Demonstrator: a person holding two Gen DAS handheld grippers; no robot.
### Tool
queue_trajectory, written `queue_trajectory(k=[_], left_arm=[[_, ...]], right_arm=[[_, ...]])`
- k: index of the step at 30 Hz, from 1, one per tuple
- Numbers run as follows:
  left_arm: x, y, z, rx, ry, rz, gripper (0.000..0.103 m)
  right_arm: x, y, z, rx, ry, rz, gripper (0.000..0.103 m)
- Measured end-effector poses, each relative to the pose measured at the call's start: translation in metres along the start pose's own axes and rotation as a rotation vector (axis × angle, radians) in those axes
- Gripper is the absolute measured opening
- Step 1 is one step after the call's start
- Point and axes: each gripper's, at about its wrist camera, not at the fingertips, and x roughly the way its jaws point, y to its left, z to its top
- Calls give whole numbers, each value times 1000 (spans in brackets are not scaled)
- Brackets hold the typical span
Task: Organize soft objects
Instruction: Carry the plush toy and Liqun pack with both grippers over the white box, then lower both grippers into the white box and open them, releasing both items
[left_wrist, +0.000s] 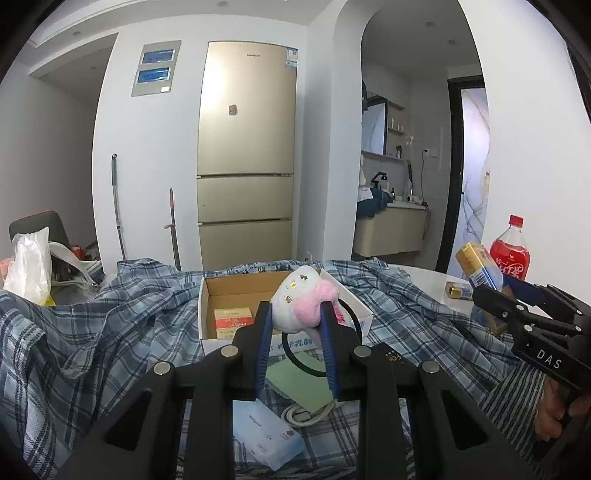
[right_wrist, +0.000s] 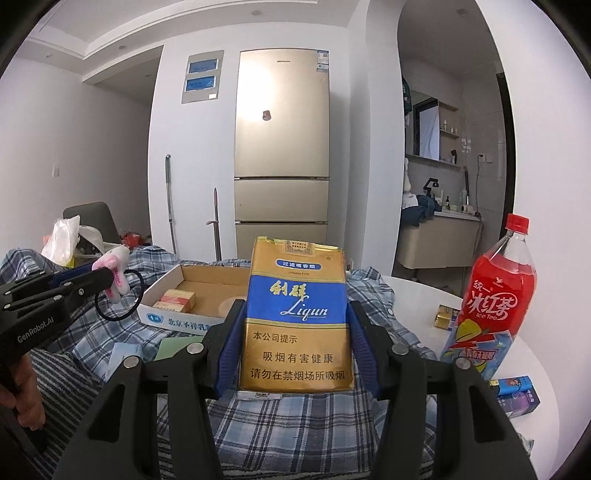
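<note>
left hand-held gripper grips plush toy | right hand-held gripper grips cigarette pack

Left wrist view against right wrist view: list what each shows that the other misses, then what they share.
Only the left wrist view shows the plush toy's white face, the coiled white cable and the pale blue packet. Only the right wrist view shows the cigarette pack's printed front and the small blue box. Both show the cardboard box, plaid cloth, iced tea bottle and fridge.
</note>
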Motion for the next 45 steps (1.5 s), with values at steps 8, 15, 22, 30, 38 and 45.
queue_trajectory(k=[8,15,22,30,38,45], left_arm=[[0,0,-1,-5,7,-7,27],[1,3,5,-17,3,35,27],[-10,0,37,-10,-35,57,27],[2,0,78,-35,-56,98,27],[53,5,100,-42,-31,132,27],[109,24,102,-77,48,132,27]], right_arm=[[9,-6,0,21,44,20,53],[11,0,5,-8,50,27,53],[32,2,32,12,146,95,53],[75,12,69,5,155,138,53],[119,16,96,52,149,175,53],[158,21,101,80,200,203,53]])
